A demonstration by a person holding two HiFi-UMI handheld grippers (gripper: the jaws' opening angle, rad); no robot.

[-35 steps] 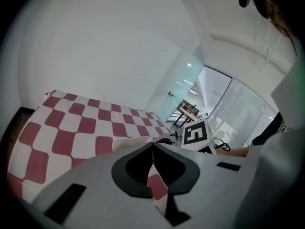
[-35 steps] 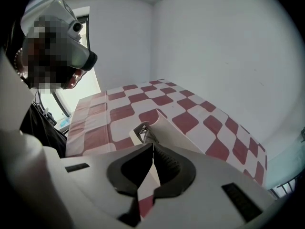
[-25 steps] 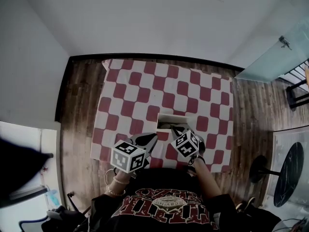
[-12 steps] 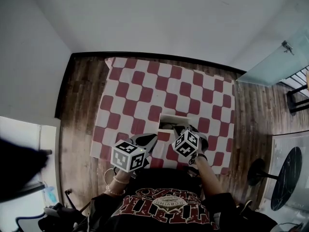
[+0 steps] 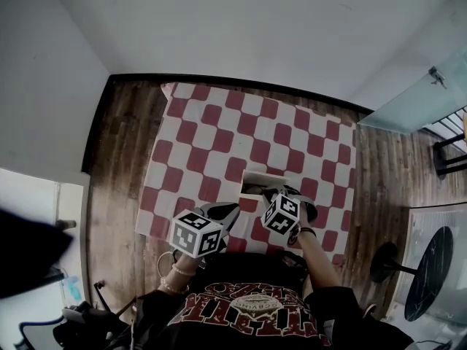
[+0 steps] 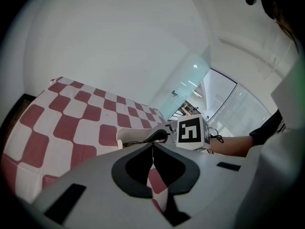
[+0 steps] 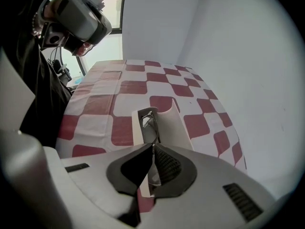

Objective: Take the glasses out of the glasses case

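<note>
Both forearms reach forward over the checkered tablecloth [image 5: 191,146]. The right gripper [image 7: 152,147] points down into the open glasses case [image 7: 170,123], a smooth white shell. Its jaws are pressed together, apparently on the thin wire frame of the glasses [image 7: 147,121] lying inside. The left gripper [image 6: 152,145] hovers just beside, closed and empty.

- Glasses case [image 7: 167,123]: near end hidden behind the right gripper [image 7: 152,147].
- Glasses [image 7: 148,120]: only a thin wire rim shows. Whether the closed jaws pinch it cannot be told.
- Head view: case contents too small to tell.
- Dark shape [image 5: 29,254], left edge: cut off, unidentifiable.
</note>
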